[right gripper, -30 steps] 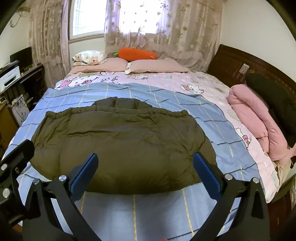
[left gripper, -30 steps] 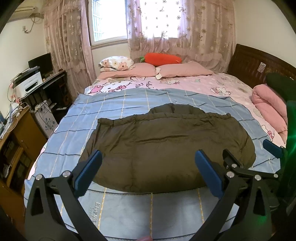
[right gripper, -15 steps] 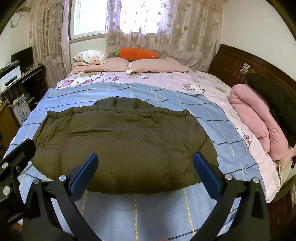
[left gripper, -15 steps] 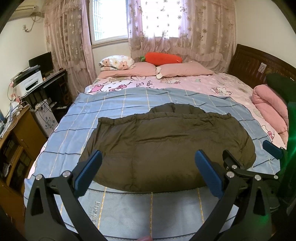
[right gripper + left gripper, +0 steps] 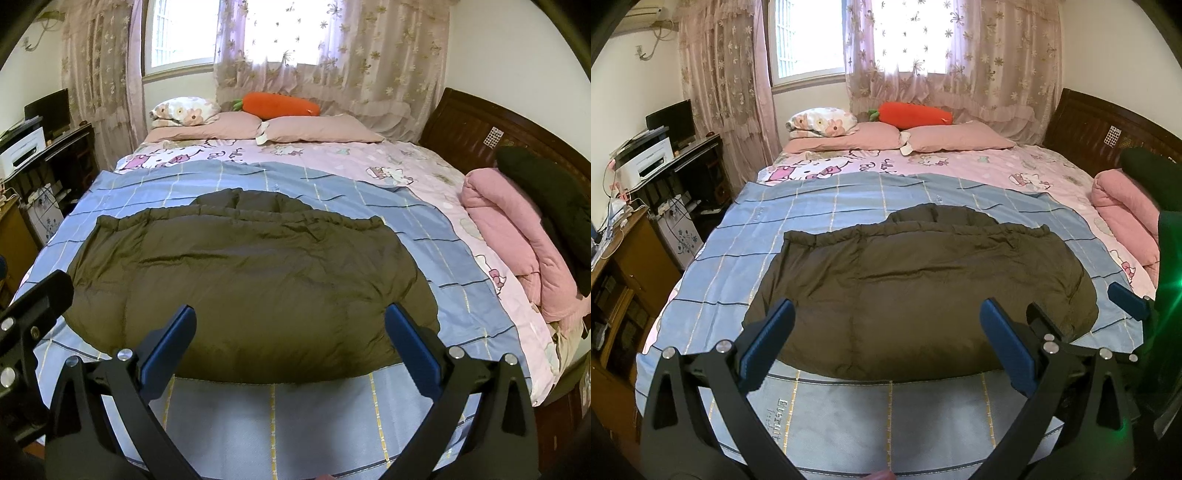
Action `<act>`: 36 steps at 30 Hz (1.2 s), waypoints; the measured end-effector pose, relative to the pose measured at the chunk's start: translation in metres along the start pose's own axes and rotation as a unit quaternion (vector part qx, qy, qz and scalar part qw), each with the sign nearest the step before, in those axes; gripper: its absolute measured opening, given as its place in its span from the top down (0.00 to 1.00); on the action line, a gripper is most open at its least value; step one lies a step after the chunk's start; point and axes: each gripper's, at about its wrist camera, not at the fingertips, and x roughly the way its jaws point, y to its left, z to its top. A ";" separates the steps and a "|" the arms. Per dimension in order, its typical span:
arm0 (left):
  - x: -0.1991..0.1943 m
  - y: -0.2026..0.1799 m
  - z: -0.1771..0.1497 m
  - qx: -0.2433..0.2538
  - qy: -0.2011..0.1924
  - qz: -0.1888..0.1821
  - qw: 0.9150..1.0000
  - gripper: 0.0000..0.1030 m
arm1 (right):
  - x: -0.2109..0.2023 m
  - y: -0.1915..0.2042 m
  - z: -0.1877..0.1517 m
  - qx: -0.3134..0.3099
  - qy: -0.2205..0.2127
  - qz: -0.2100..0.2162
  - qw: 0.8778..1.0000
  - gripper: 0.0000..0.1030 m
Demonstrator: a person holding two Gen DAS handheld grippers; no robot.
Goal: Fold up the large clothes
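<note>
A dark olive puffer jacket (image 5: 916, 288) lies flat on the blue checked sheet (image 5: 820, 206) of the bed; it also shows in the right wrist view (image 5: 251, 280). My left gripper (image 5: 886, 343) is open and empty, held above the jacket's near hem. My right gripper (image 5: 290, 341) is open and empty, also above the near hem. The right gripper's finger (image 5: 1126, 299) shows at the right edge of the left wrist view. Part of the left gripper (image 5: 33, 317) shows at the left edge of the right wrist view.
Pink pillows (image 5: 923, 134) and an orange carrot cushion (image 5: 912, 112) lie at the head. A folded pink blanket (image 5: 517, 254) and a dark garment (image 5: 546, 199) lie at the right by the wooden headboard. A desk with a printer (image 5: 650, 158) stands left.
Both views have shifted very slightly; the jacket has not moved and both grippers stay open.
</note>
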 end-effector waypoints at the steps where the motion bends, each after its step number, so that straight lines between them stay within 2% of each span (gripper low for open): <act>1: 0.000 0.000 0.000 0.000 0.000 -0.001 1.000 0.02 | 0.000 0.001 0.000 -0.001 0.000 0.000 1.000 0.01; 22: 0.001 -0.015 0.003 0.018 0.005 0.021 1.000 0.02 | 0.006 0.001 -0.001 -0.009 0.005 0.004 1.000 0.01; 26: 0.001 -0.018 0.002 0.026 -0.002 0.039 0.999 0.02 | 0.008 0.001 -0.002 -0.011 0.009 0.004 1.000 0.01; 32: 0.002 -0.009 0.003 0.004 -0.003 0.038 0.999 0.02 | 0.010 0.001 -0.003 -0.012 0.012 0.005 1.000 0.01; 36: 0.006 -0.004 0.003 -0.009 0.018 -0.003 1.000 0.02 | 0.010 0.001 -0.003 -0.013 0.011 0.005 1.000 0.01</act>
